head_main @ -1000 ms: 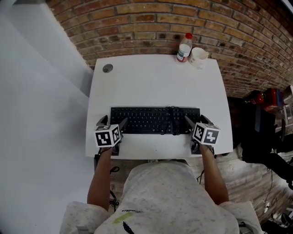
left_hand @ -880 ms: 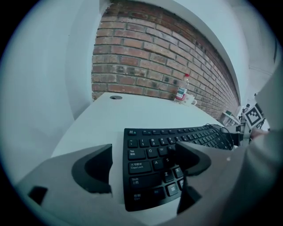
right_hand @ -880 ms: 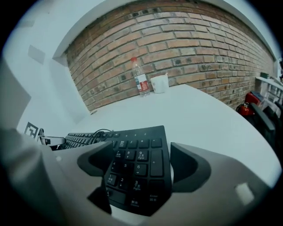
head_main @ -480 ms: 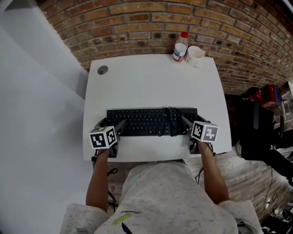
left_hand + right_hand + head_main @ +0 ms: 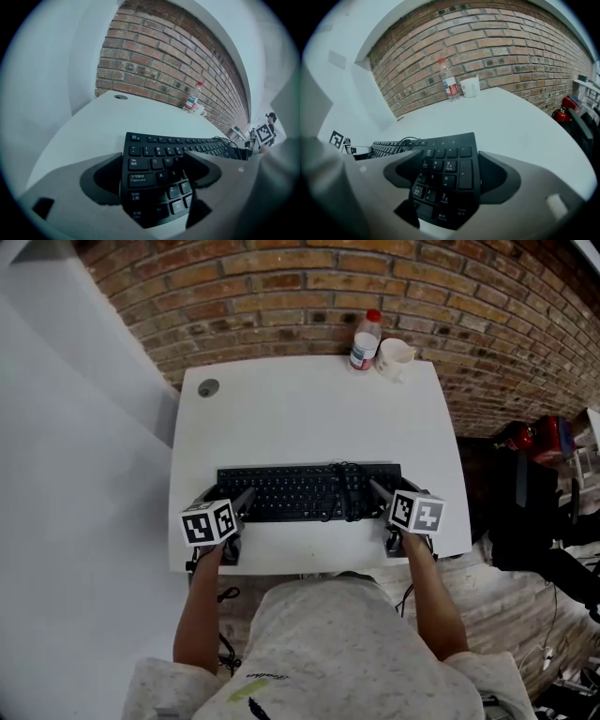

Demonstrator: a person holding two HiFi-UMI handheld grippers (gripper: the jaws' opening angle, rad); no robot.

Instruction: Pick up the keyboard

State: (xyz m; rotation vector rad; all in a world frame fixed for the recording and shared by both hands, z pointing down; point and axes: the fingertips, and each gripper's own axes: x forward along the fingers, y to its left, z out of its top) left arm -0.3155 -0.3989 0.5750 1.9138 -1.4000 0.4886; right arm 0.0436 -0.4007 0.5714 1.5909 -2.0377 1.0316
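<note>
A black keyboard (image 5: 300,491) lies along the front of the white table (image 5: 309,409), with its cable (image 5: 352,486) coiled on the keys right of the middle. My left gripper (image 5: 228,493) straddles its left end. One jaw sits outside the edge, the other over the letter keys (image 5: 159,159). Those jaws are closing and stand wide, not pressing. My right gripper (image 5: 394,488) straddles the right end, with the number pad (image 5: 445,173) between its jaws. It is open, its outer jaw close beside the edge.
A plastic bottle (image 5: 365,339) and a white cup (image 5: 394,356) stand at the table's far right corner by the brick wall. A round cable hole (image 5: 208,387) is at the far left. A dark chair and bags (image 5: 544,493) stand right of the table.
The head camera has shifted a little, so the table sits slightly lower and further left in view. Both grippers stay at the keyboard's ends, and the keyboard has not moved.
</note>
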